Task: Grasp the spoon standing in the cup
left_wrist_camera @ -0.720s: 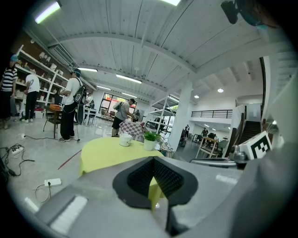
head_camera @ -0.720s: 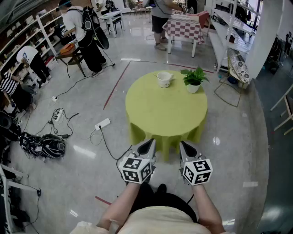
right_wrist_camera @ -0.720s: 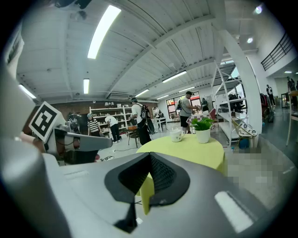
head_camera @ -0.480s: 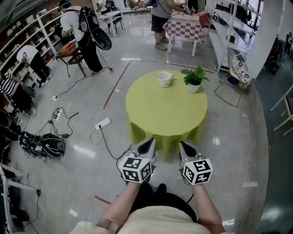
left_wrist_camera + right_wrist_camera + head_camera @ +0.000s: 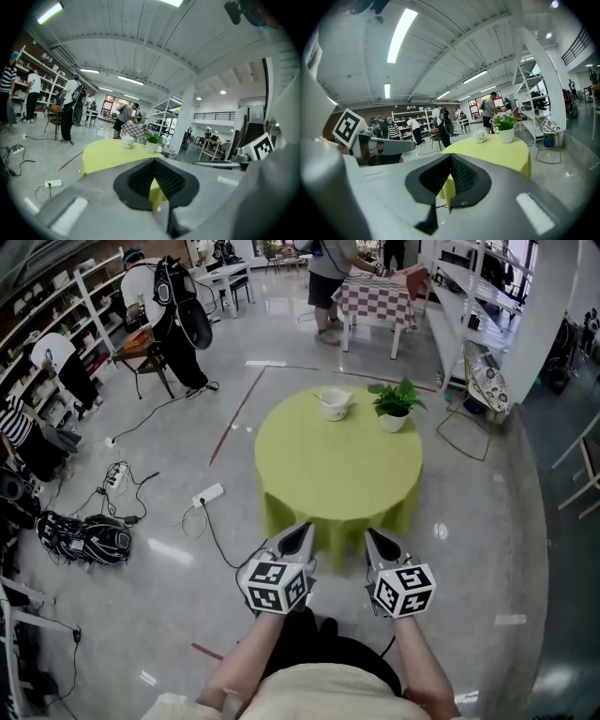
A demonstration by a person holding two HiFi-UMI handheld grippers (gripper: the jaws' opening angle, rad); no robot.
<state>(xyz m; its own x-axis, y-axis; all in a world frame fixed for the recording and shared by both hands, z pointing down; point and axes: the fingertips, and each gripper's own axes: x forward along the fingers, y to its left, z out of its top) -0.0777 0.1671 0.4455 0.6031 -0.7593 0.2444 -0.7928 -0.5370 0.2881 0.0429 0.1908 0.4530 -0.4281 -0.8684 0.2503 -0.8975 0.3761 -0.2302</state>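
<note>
Ahead, cup point(image 5: 335, 405) beside plant point(image 5: 394, 406) on table point(image 5: 328, 479); left hand-held gripper point(image 5: 304, 532), right hand-held gripper point(image 5: 373, 537) closed.

Head view steeply down, table point(image 5: 328, 474) well ahead; both gripper views low, nearly level, share table

i see a lime-yellow cloth over the round table point(image 5: 337, 474), with a white cup point(image 5: 335, 405) and a green plant point(image 5: 397, 395) in a white pot point(image 5: 393, 421) near its far edge. the left gripper point(image 5: 306, 530) and right gripper point(image 5: 369, 534) are grey, their cubes in black-and-white square markers. the checked cloth point(image 5: 375, 296) beyond is red and white.
</note>
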